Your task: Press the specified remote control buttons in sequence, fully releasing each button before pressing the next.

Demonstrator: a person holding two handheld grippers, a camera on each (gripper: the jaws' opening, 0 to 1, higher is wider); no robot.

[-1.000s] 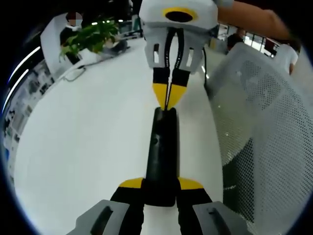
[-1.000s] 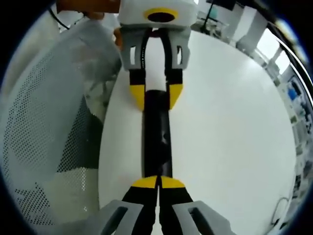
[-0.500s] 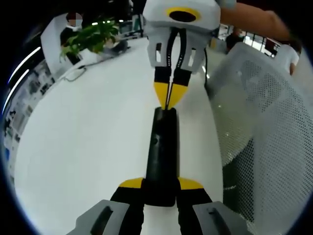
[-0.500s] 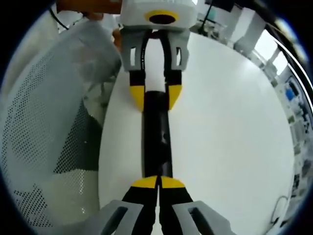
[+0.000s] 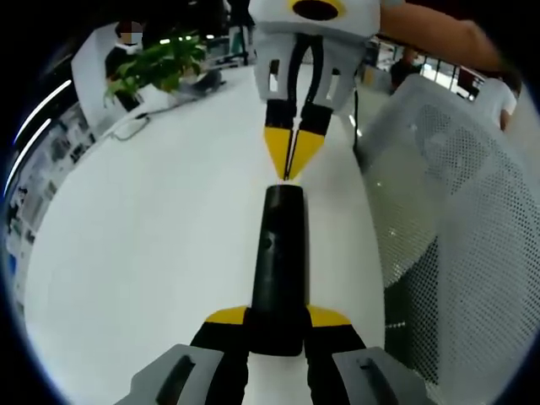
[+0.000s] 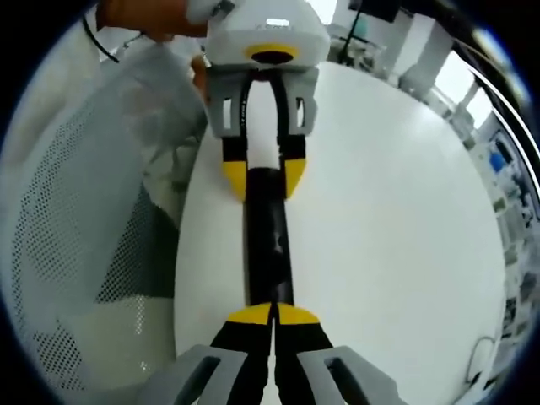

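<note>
A long black remote control point(image 5: 281, 253) lies lengthwise over the white table point(image 5: 152, 253). My left gripper point(image 5: 277, 325) is shut on its near end, one yellow fingertip on each side. The right gripper point(image 5: 288, 164) comes in from the top of the left gripper view, its jaws shut, its tips a small gap off the remote's far end. In the right gripper view the remote point(image 6: 268, 236) runs from my shut right gripper point(image 6: 272, 314) up to the left gripper point(image 6: 257, 177) clamped around its far end.
A white mesh chair back point(image 5: 456, 211) stands close beside the table edge; it is also at the left of the right gripper view point(image 6: 84, 219). A green plant point(image 5: 156, 63) and a cable point(image 5: 126, 126) sit at the far side of the table. A person's arm point(image 5: 439, 34) holds the right gripper.
The right gripper's shut tips have lifted back off the remote's far end, where they rested before. The left gripper keeps its hold on the remote.
</note>
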